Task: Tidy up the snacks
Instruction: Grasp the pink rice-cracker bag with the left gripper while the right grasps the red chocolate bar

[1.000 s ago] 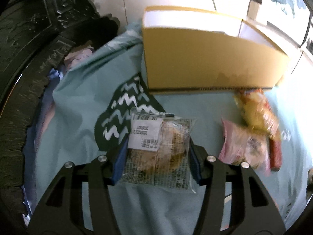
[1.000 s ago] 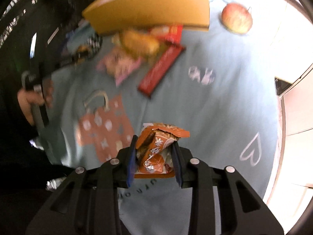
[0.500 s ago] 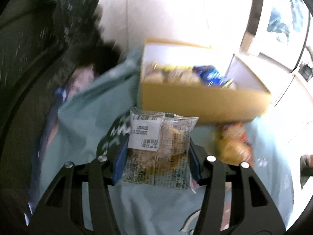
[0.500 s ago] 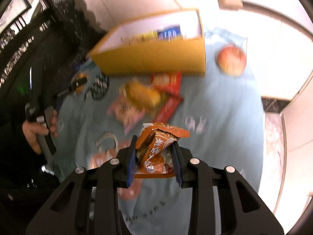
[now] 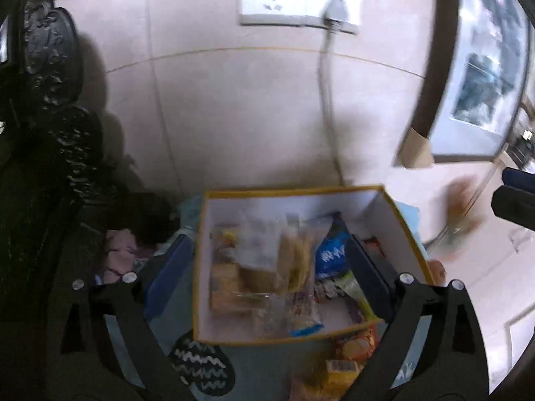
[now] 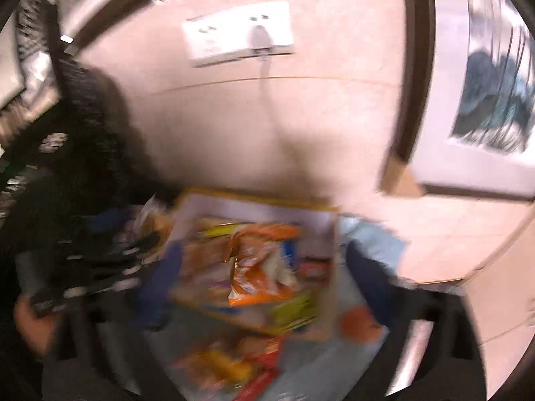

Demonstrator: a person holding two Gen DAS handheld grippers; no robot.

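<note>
Opening over the yellow box (image 5: pixel 406 230), both claws release.
Left claw (image 5: pixel 267 264) spreads apart, empty; right claw (image 6: pixel 264 267) parts around an orange snack bag (image 6: pixel 257 264) above the box's packets.

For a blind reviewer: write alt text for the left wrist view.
The left gripper, its jaws opening and gripping nothing, hangs above an open yellow box filled with snack packets. The box sits on a blue cloth, where a few more snacks lie; a wall socket is behind.
</note>
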